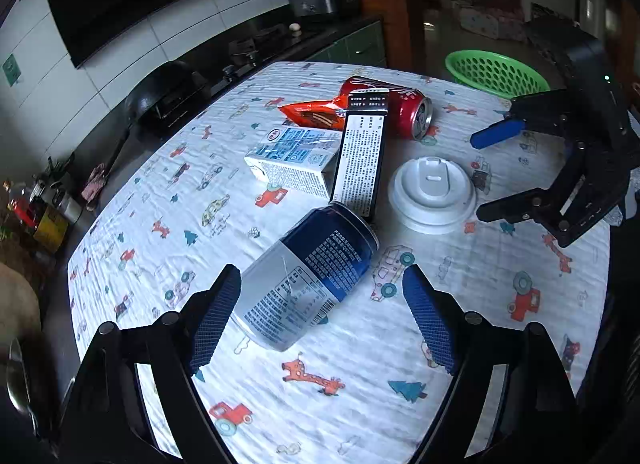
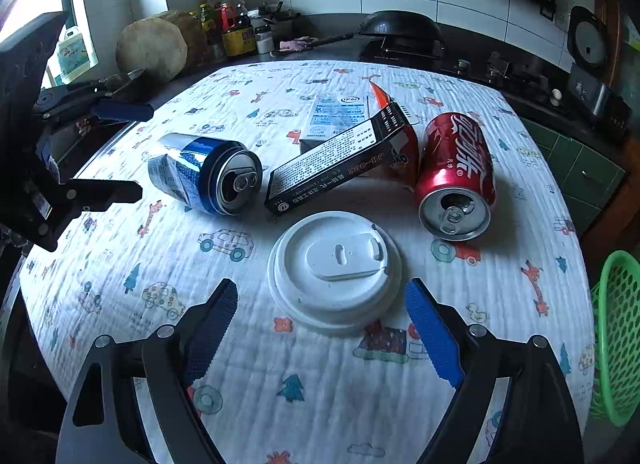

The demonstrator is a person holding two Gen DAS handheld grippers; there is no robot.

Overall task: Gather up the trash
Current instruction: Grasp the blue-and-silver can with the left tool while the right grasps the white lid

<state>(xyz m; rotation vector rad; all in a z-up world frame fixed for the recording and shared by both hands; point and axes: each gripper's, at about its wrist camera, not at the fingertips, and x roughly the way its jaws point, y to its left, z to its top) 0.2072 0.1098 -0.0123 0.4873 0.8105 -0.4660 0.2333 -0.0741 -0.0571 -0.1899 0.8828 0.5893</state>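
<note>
A blue and white can (image 1: 310, 276) lies on its side on the table; my left gripper (image 1: 322, 316) is open, its fingers on either side of the can's near end. It also shows in the right wrist view (image 2: 208, 176). A white cup lid (image 2: 334, 270) lies flat just ahead of my open right gripper (image 2: 322, 328). A red cola can (image 2: 456, 176), a black and white box (image 2: 340, 158), a white milk carton (image 1: 292, 158) and an orange snack wrapper (image 1: 312, 112) lie behind. A green basket (image 1: 496, 72) stands at the table's far edge.
The table wears a white cloth (image 1: 360, 384) printed with cars and giraffes. Beyond it a dark counter holds a wok (image 2: 400, 30), bottles (image 2: 232, 24) and a stove. The right gripper (image 1: 532, 168) shows in the left wrist view, the left gripper (image 2: 100, 152) in the right.
</note>
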